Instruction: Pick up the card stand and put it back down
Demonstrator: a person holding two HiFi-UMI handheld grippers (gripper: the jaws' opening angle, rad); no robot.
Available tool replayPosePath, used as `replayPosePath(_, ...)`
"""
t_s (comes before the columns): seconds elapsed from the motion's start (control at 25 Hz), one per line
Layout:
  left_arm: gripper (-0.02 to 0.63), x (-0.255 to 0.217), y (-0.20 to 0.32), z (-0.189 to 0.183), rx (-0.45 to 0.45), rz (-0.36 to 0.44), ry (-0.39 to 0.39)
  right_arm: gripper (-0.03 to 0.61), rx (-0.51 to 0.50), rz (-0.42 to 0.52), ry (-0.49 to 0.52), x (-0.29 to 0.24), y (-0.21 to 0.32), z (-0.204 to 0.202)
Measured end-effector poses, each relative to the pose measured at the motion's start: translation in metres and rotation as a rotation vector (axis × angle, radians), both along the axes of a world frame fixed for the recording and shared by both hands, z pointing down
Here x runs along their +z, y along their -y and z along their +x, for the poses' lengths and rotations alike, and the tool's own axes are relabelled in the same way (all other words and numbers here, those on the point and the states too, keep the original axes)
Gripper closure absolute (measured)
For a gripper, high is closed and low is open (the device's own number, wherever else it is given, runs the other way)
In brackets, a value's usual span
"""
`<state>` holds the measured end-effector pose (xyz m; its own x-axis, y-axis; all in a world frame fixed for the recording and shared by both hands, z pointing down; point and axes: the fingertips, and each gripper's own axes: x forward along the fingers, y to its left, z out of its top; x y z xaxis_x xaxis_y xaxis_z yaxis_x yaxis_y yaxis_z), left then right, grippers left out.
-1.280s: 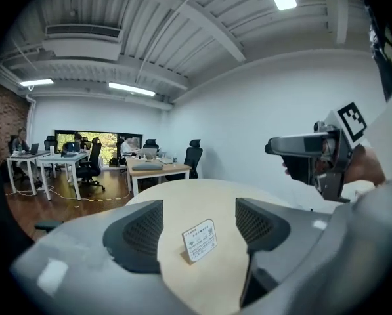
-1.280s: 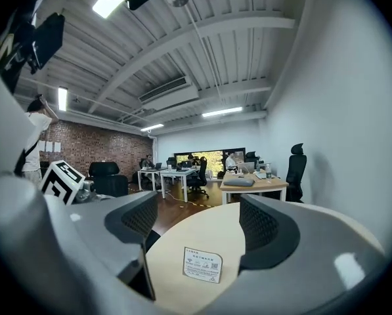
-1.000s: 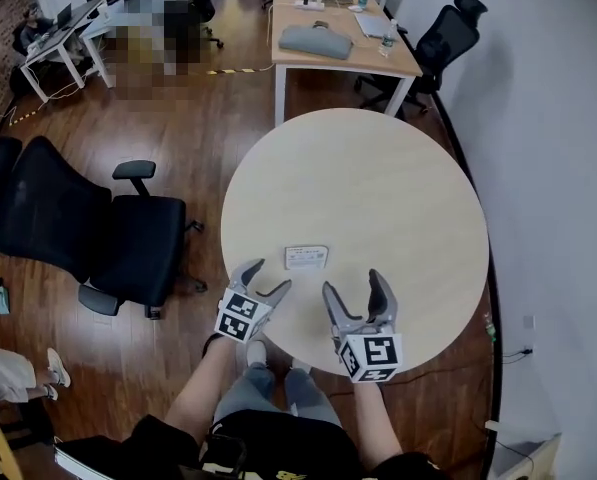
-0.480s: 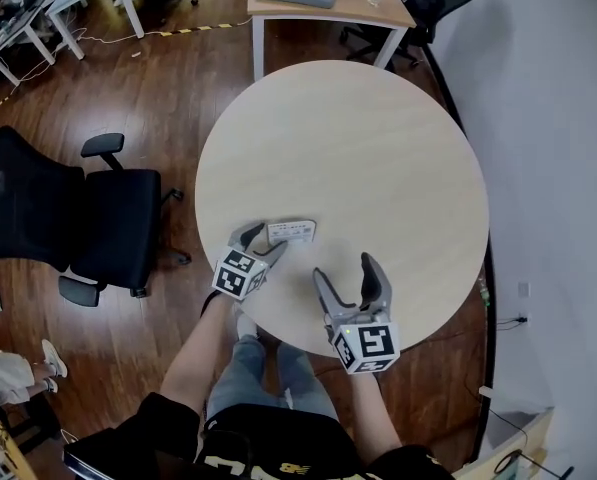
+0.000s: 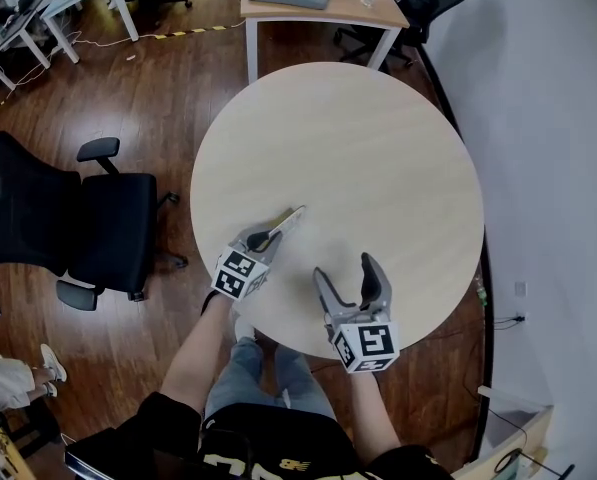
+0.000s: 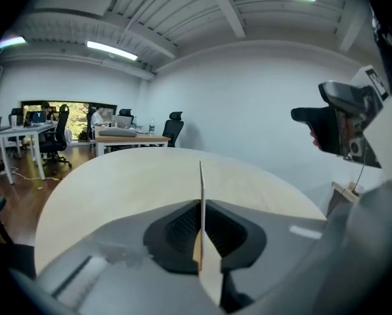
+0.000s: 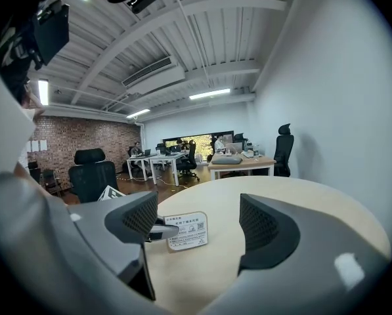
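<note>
Black office chair (image 5: 88, 223) stands on the wood floor at the far left, well clear of the round table (image 5: 378, 158). Over the table's near-left part, the left gripper (image 5: 265, 236) reaches forward from the person's forearm and tips slightly downward. Its jaws have just been closing, and they are now pinched together on the card stand (image 5: 288, 221). The left gripper view shows the thin panel edge-on between the dark pads.

So the grasp looks made, and the task seems to be in its first half. The lift is at most barely started. Whether the stand's foot has left the tabletop cannot be told. Raising it and setting it back down remain, by this reading.

Further right, the right gripper (image 5: 345, 268) hangs near the table's near edge, pointing forward and almost level, and it takes no part. Its jaws are spread wide with nothing held. In its own view the printed card shows through the gap, some way beyond its jaws.
</note>
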<state>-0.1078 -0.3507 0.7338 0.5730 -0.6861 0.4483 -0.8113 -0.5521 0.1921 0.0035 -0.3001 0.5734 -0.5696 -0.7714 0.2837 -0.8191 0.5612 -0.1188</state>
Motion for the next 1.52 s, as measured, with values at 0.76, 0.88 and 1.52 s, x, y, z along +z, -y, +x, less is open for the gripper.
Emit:
replayPosePath(0.76,0.598,-0.173,-0.007,-0.023,0.318,0.108,-0.124,0.192,-0.037,0.171,0.079,-0.100,0.001,-0.023)
replayPosePath(0.88,0.598,-0.208,-0.007,-0.036,0.330,0.142,-0.100,0.192,-0.054,0.226,0.090,-0.128,-0.003,-0.029)
replayPosePath(1.52,0.598,-0.392,-0.022,-0.052,0.400,0.258,-0.195,0.192,-0.120,0.427,0.158,-0.250,-0.020,-0.025)
